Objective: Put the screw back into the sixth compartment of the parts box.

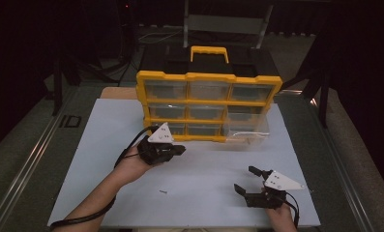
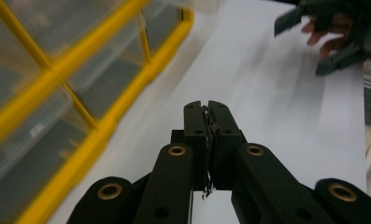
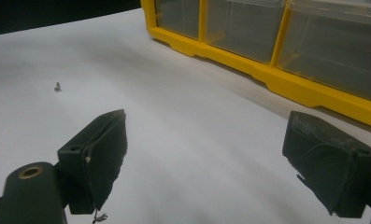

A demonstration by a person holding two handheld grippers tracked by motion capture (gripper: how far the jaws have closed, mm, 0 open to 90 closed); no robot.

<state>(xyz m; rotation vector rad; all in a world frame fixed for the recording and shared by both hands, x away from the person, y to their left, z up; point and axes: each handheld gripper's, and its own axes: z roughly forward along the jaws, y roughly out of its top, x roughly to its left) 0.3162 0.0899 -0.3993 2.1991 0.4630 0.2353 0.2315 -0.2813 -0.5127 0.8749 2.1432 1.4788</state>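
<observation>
Pinched between my left gripper [image 2: 208, 108]'s closed jaws, something thin, probably a tiny light screw, slippery; right gripper [image 3: 204, 154] hangs open near the yellow organizer [image 1: 209, 77].

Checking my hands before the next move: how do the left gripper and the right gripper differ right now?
The left gripper has its jaws shut together, with what looks like a thin dark scrap between them; the right gripper stands wide open and empty. The left one sits close to the yellow drawer organizer, the right one nearer the table's near edge. Both are black, each with a grey three-cornered plate on top.
</observation>
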